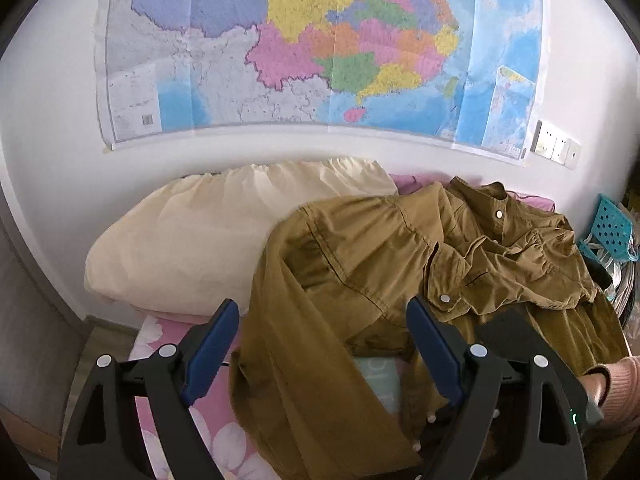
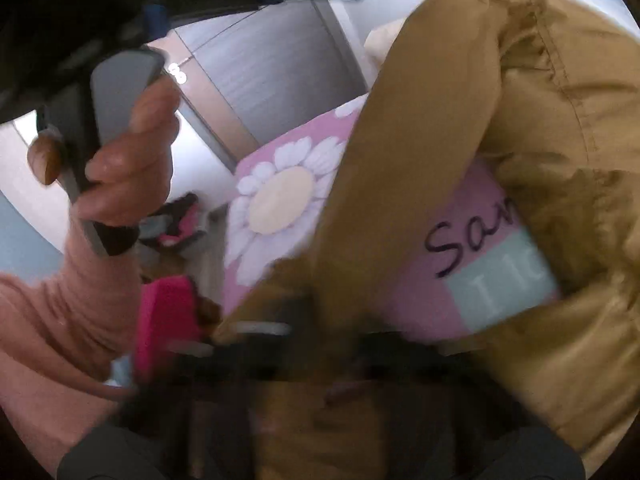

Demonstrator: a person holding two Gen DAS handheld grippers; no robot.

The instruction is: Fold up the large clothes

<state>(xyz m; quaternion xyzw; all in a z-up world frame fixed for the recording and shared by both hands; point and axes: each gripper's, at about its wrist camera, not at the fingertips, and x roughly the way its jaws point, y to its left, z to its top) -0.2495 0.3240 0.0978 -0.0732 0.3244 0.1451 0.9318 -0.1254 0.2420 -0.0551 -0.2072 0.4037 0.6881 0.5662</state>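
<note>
Soft, floppy jacket (image 1: 400,248) to fold

Your left claw (image 1: 320,344) gapes wide above a limp sleeve; right claw shut. Grip seams.

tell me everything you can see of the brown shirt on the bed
The mustard-brown cotton-looking button shirt lies crumpled on the pink flowered bedsheet, collar toward the wall, white snap buttons showing along its front. One long sleeve hangs toward the camera between the open left tongs. Its upper edge rests against the cream pillow.

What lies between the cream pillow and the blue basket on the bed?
The mustard-brown shirt, crumpled, fills the stretch between the cream pillow and blue basket; the left wrist view shows it.
</note>
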